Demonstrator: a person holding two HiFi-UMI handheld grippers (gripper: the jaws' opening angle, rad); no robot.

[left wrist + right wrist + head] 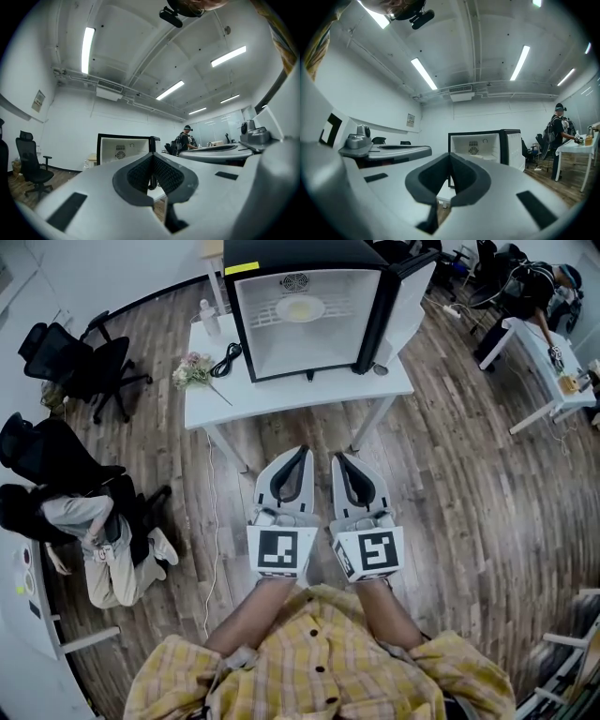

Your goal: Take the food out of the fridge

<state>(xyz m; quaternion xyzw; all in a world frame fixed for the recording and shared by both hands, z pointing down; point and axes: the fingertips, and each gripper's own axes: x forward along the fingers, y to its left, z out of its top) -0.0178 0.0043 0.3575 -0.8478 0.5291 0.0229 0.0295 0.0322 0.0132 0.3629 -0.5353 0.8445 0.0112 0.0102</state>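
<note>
The left gripper (301, 453) and right gripper (340, 458), jaws pressed together and empty, point side by side at the open fridge (375, 296) at top centre, seemingly lined up to reach the food (300, 308) on its shelf.

A white table (281, 401) stands on a wooden floor (450, 474). An open fridge (309, 320) sits on its middle. Left of the fridge, a black cable (228, 359) lies just beside it, flowers (192, 371) lie at the left edge, and a bottle (208, 317) stands further back.
</note>
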